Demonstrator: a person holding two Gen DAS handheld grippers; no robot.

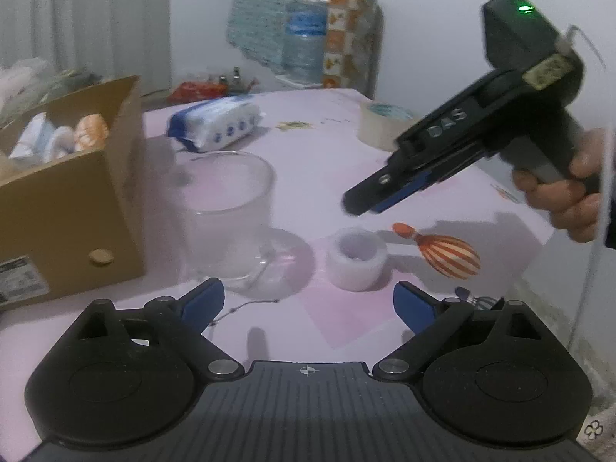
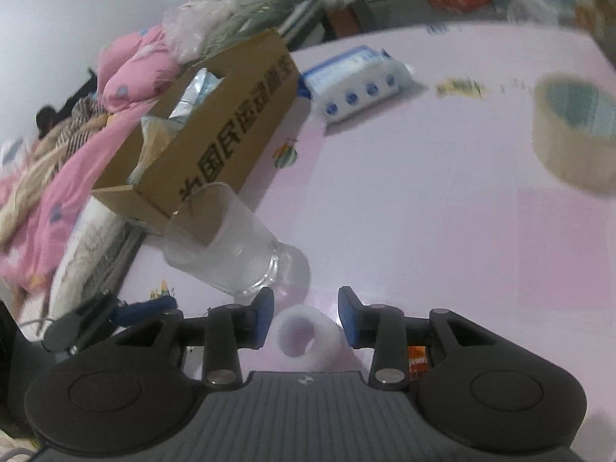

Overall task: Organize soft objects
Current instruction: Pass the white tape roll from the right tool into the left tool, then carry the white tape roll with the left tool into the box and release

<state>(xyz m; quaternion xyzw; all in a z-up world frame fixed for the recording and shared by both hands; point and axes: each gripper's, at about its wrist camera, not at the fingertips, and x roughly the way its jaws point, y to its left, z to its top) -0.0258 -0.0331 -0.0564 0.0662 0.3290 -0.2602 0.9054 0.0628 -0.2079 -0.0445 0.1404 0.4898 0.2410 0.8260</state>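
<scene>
A white foam ring (image 1: 356, 263) lies on the pink table (image 1: 346, 134), between a glass mug (image 1: 231, 219) and an orange striped balloon print. My left gripper (image 1: 308, 304) is open and empty, just short of the ring. My right gripper (image 1: 356, 204) hovers above the ring. In the right wrist view the right gripper (image 2: 306, 317) is open, with the ring (image 2: 308, 337) lying between its blue fingertips (image 2: 265, 315), untouched. A cardboard box (image 1: 73, 196) at the left holds several soft items. A white and blue tissue pack (image 1: 215, 127) lies behind the mug.
A roll of packing tape (image 1: 383, 125) stands at the table's back right. A water jug (image 1: 304, 42) and clutter stand beyond the table. In the right wrist view a pink quilt (image 2: 77, 146) lies beyond the table's edge past the box (image 2: 215, 142).
</scene>
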